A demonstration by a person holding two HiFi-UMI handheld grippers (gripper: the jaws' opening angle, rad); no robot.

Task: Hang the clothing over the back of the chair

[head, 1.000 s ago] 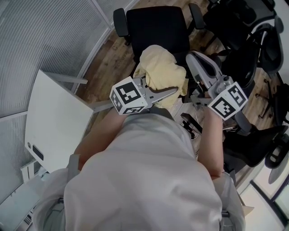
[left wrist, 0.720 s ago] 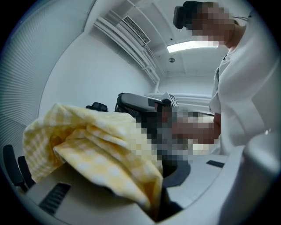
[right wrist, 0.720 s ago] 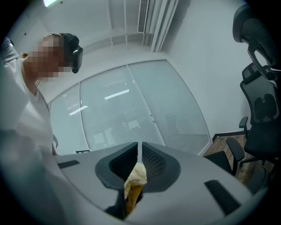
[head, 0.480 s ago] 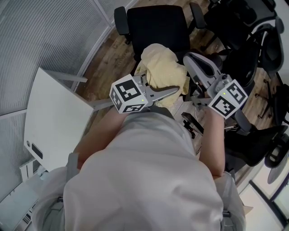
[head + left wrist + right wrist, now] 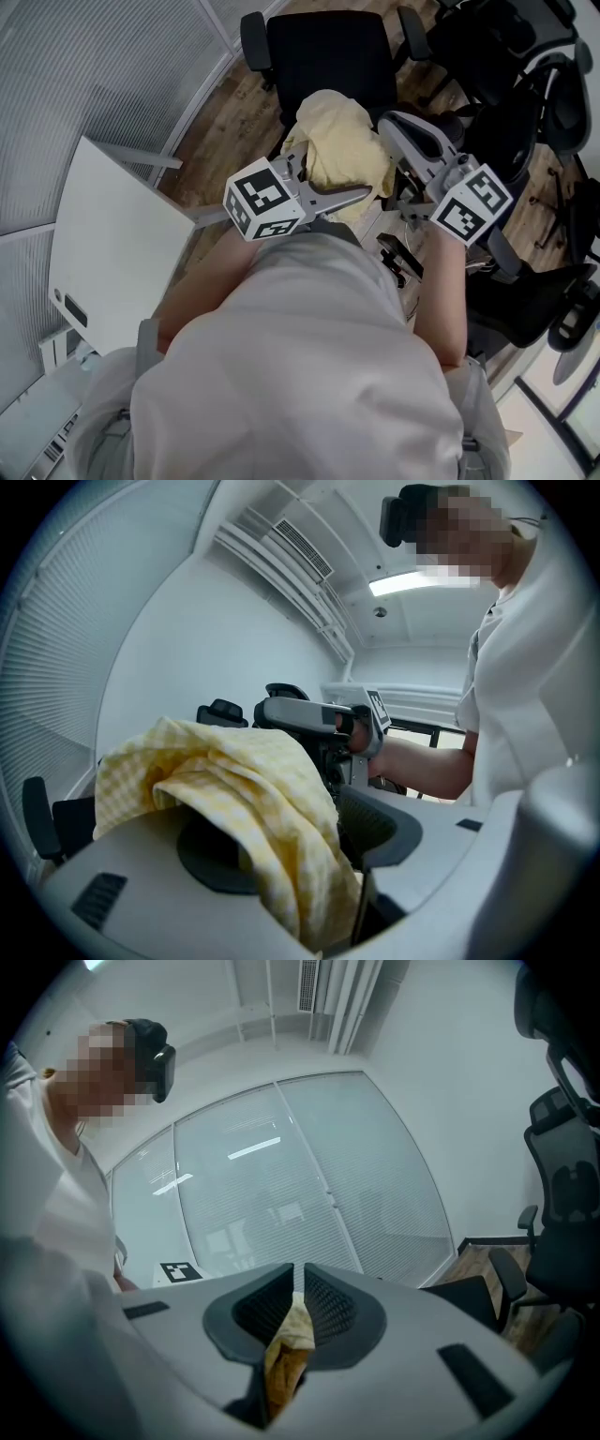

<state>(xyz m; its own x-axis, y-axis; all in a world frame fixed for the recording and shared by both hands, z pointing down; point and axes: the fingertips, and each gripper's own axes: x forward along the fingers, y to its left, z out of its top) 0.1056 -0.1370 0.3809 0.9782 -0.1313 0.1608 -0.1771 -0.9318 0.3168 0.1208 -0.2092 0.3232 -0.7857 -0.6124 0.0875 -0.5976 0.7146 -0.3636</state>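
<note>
1. The yellow checked cloth (image 5: 339, 150) sits bunched at the near edge of the black office chair (image 5: 323, 56), between the two grippers.
2. The left gripper (image 5: 314, 789) has just been spreading its jaws wide. The cloth drapes over one pad, unpinched.
3. The right gripper (image 5: 298, 1283) is clamped on a fold of the cloth.
4. Around them are a wood-plank floor (image 5: 230, 117), a white table (image 5: 112, 253) at the left and a ribbed glass wall (image 5: 84, 75).
</note>
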